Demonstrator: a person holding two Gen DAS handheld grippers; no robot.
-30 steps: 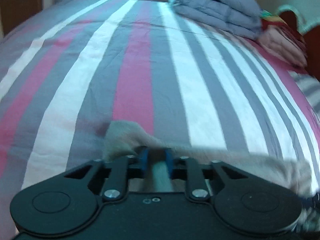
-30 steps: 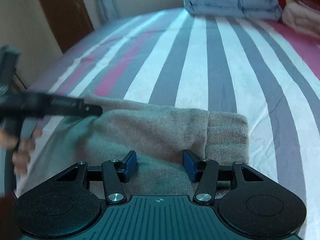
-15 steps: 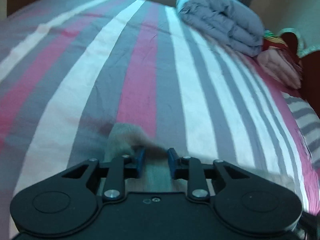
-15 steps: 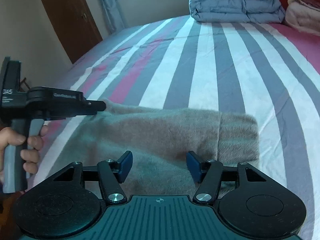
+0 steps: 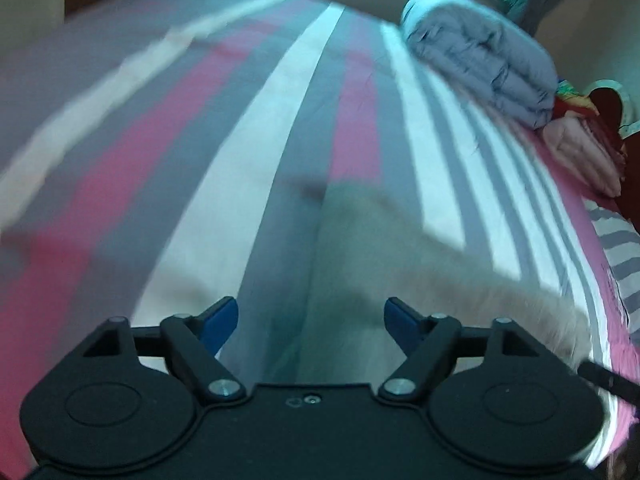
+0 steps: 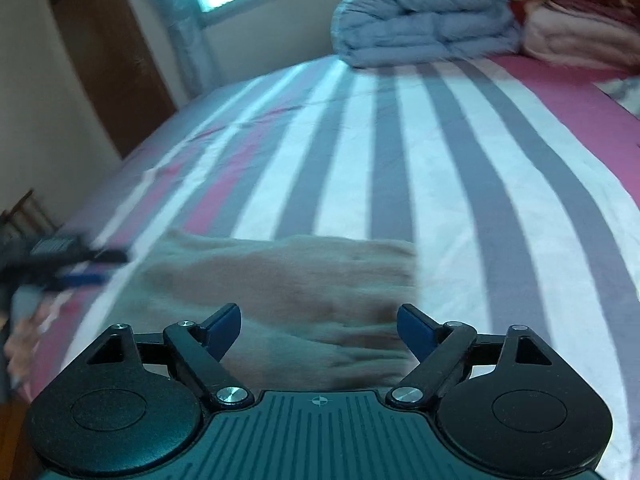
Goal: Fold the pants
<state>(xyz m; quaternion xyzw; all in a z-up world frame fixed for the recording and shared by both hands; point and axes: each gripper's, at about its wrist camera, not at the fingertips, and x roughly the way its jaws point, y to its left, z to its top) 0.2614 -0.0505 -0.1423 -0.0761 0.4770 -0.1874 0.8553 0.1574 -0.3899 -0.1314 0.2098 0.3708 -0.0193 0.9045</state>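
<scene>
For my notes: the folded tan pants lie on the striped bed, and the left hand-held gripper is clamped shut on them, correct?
Not quite. The left hand-held gripper has just been opening; the left wrist view shows its jaws apart, gripping nothing. The pants do lie on the striped bed.

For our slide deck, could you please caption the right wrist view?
Right gripper open above folded beige pants on a striped bedsheet, its jaws having just opened.

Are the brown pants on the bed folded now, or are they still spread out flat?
Folded. The pants lie on the striped sheet as a short compact bundle with layers stacked; no legs spread out. Motion blur hides the fold edges.
</scene>
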